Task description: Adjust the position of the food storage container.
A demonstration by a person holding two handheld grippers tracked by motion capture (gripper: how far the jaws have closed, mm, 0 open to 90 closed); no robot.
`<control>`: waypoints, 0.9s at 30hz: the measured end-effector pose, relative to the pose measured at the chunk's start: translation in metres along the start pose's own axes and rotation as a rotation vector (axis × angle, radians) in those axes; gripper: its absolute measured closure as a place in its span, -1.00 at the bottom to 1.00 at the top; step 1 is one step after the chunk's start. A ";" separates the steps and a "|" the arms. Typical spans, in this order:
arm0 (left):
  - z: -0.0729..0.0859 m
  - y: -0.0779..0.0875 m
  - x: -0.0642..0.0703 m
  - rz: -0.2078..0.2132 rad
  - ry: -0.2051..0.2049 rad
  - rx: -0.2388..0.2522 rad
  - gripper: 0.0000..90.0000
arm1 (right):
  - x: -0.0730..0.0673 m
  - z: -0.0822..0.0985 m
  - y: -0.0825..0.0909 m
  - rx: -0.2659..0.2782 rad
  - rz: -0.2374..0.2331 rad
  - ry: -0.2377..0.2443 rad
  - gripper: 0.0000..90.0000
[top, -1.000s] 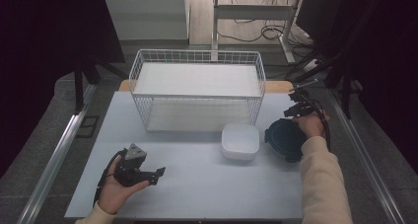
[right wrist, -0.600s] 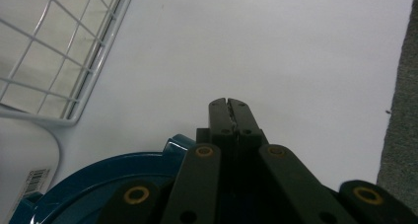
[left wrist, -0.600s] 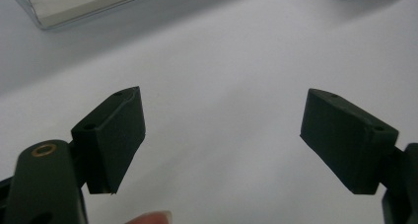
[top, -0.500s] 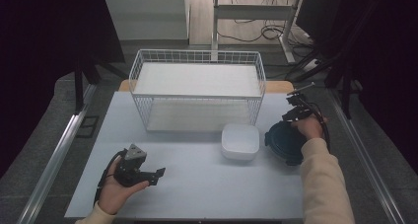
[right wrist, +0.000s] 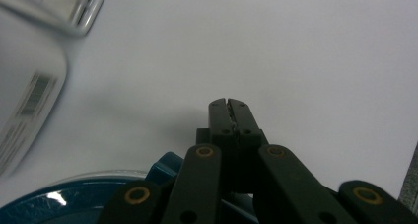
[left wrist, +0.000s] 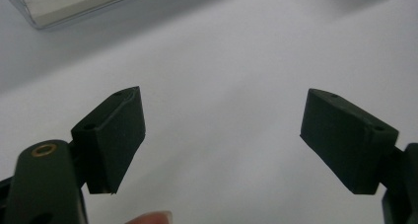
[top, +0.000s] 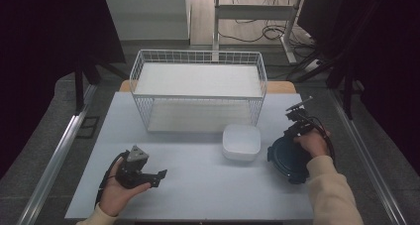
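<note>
Right gripper view, item one: right gripper, fingers pressed together with nothing between them, tips hanging over bare counter. Directly beneath its body sits a round blue container with a clear lid; a lug of its rim shows just beside the linkage. No finger pad touches it.

Item two, high view: right gripper in the person's right hand, near the counter's right edge; the blue container lies under and just in front of that hand. Touching or nearly touching its left side, a white square container, upside down, barcode label visible in the right gripper view. Behind both, toward the far edge, a white wire basket.

Item three, left gripper view: left gripper, fingers wide apart, idle above bare counter; high view places it near the front-left corner, held in the left hand.

Step in hand, judged: approach to the blue container, no grasp made. Next move calls for parting the right fingers, lowering them astride the rim or a lug, then closing. Destination likely the basket, though that cannot be confirmed.
</note>
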State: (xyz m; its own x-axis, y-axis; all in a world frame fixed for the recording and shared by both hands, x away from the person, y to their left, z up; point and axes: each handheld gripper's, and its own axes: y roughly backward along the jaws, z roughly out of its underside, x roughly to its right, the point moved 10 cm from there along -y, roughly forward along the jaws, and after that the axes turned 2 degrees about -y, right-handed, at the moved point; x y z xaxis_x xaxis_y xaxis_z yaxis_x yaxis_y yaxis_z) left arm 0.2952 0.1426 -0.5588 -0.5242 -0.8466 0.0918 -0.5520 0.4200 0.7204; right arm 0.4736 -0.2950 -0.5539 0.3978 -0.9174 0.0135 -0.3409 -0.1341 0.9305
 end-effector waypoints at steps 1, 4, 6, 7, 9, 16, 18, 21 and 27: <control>0.000 0.000 0.000 0.000 -0.004 -0.002 -0.63 | 0.000 0.000 0.000 0.000 0.000 0.000 1.00; 0.000 -0.001 0.002 0.004 -0.006 -0.005 -0.63 | -0.005 0.014 0.006 0.015 -0.014 0.016 1.00; 0.001 -0.001 0.003 0.005 -0.008 -0.007 -0.63 | -0.008 0.019 0.008 0.024 -0.031 0.015 1.00; 0.001 -0.001 0.003 0.005 -0.008 -0.007 -0.63 | -0.010 0.021 0.008 0.029 -0.038 0.015 1.00; 0.001 -0.001 0.003 0.005 -0.010 -0.008 -0.63 | -0.014 0.026 0.010 0.029 -0.055 0.022 1.00; 0.002 -0.003 0.004 0.006 -0.010 -0.012 -0.63 | -0.026 0.036 0.014 0.034 -0.079 0.049 1.00; 0.002 -0.003 0.004 0.006 -0.010 -0.013 -0.63 | -0.024 0.038 0.017 0.051 -0.070 0.058 1.00; 0.002 -0.003 0.003 0.005 -0.010 -0.015 -0.63 | -0.016 0.036 0.029 0.116 -0.064 0.039 1.00; 0.001 -0.003 0.009 0.054 0.011 -0.010 -0.63 | 0.002 0.047 0.058 0.199 -0.041 -0.007 1.00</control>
State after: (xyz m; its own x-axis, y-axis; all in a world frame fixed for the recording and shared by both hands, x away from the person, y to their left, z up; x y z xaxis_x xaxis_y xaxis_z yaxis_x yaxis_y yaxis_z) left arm 0.2915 0.1341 -0.5612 -0.5460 -0.8264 0.1379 -0.5168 0.4618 0.7209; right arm 0.4144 -0.3220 -0.5169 0.4093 -0.9120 -0.0259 -0.4866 -0.2421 0.8394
